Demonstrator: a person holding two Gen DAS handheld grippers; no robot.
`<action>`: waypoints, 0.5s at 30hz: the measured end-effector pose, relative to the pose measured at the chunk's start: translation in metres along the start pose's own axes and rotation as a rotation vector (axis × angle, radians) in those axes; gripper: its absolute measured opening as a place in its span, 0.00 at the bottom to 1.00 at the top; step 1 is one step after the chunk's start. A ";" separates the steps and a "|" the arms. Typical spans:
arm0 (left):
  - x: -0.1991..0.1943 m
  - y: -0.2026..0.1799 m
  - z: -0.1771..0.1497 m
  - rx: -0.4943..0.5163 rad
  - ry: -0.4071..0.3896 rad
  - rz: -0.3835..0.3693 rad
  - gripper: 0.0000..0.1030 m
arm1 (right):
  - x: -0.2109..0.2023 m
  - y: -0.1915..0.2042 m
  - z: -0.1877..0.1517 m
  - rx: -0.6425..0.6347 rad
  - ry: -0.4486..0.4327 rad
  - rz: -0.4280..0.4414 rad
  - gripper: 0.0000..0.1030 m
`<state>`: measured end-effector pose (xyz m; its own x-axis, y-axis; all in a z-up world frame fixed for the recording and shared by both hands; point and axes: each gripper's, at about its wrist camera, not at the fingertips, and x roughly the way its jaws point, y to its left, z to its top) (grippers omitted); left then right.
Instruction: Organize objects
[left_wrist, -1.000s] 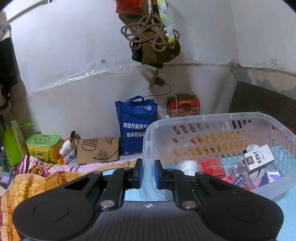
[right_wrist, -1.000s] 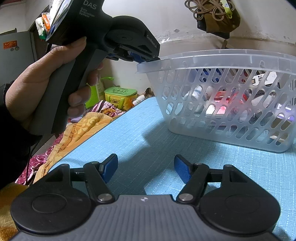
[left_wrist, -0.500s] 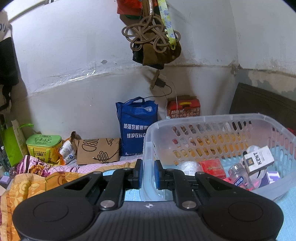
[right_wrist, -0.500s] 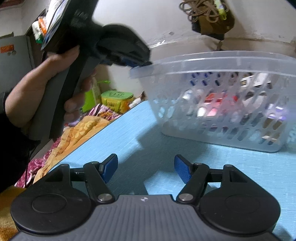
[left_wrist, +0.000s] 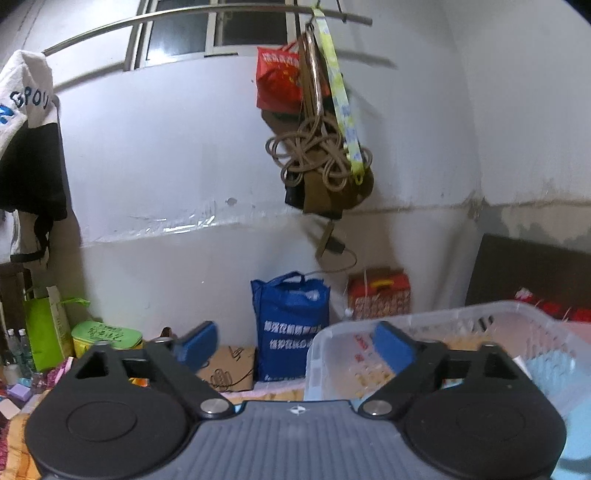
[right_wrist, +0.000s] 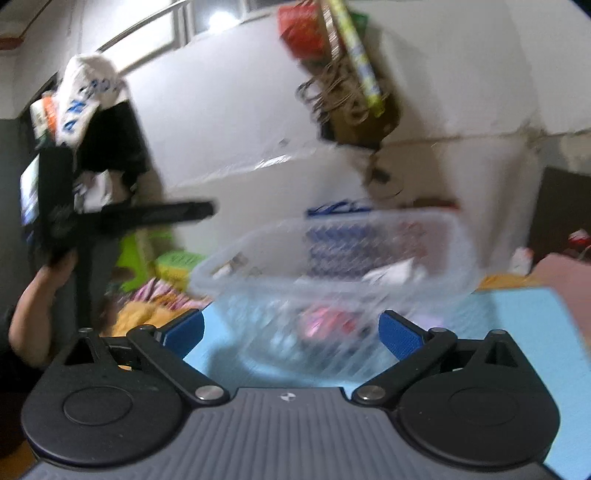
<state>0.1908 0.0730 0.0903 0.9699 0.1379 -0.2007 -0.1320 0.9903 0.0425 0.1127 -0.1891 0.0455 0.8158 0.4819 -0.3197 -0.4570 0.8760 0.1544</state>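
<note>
1. Clear plastic basket (right_wrist: 332, 266) sits on a light blue bench (right_wrist: 517, 317); in the right wrist view it is smeared by motion blur.
2. Contents hard to make out: a white packet and pink-red shapes show through the perforated wall, nothing nameable.
3. In the left wrist view only the basket's near corner and rim (left_wrist: 443, 317) show. The lower wall is cut off by the claw body, and the inside is blurred.
4. Left claw (left_wrist: 295, 345): blue pads spread wide, gripping nothing. Its right pad (left_wrist: 393, 347) overlaps the basket's near corner in the view; whether it touches cannot be told.
5. Right claw (right_wrist: 291, 334): pads wide apart, empty, with the basket framed between them farther off.
6. The left claw shows again in the right wrist view (right_wrist: 122, 216) as a dark blurred shape left of the basket and above rim level, gripped by the person's hand (right_wrist: 48, 280).
7. Behind the basket, against the white wall: blue tote bag (left_wrist: 291, 325), red carton (left_wrist: 380, 293), brown cardboard piece (left_wrist: 229, 369), green tin (left_wrist: 107, 336).
8. Above: coiled rope (left_wrist: 314, 155) and red bag (left_wrist: 280, 81) hang from a rail.
</note>
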 end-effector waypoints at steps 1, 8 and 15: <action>-0.004 0.002 0.001 -0.009 -0.009 -0.011 1.00 | -0.002 -0.002 0.005 0.000 -0.004 -0.020 1.00; -0.019 0.002 0.002 -0.040 0.040 -0.112 1.00 | -0.008 -0.013 0.034 -0.034 -0.019 -0.158 1.00; -0.035 -0.005 0.001 0.014 0.223 -0.175 1.00 | -0.015 -0.014 0.057 -0.060 0.037 -0.348 1.00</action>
<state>0.1574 0.0628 0.0986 0.9085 -0.0334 -0.4166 0.0374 0.9993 0.0014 0.1267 -0.2075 0.1013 0.9133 0.1525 -0.3776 -0.1745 0.9843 -0.0246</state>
